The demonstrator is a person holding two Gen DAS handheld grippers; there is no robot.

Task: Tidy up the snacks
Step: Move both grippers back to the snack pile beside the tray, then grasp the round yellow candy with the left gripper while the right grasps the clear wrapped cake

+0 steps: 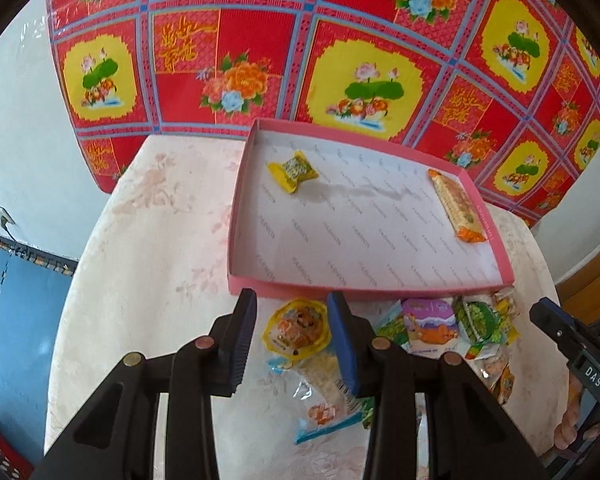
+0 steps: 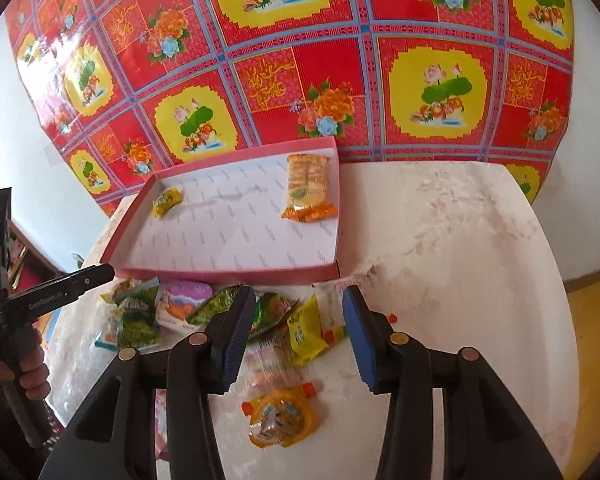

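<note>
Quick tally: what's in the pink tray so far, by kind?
Small yellow wrapped candy: 1
Long orange cracker pack: 1
Total in the pink tray: 2

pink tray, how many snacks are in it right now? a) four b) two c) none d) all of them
b: the pink tray holds only a small yellow packet near its far left corner and an orange cracker pack by its right wall, while the other snacks lie on the table in front of it.
</note>
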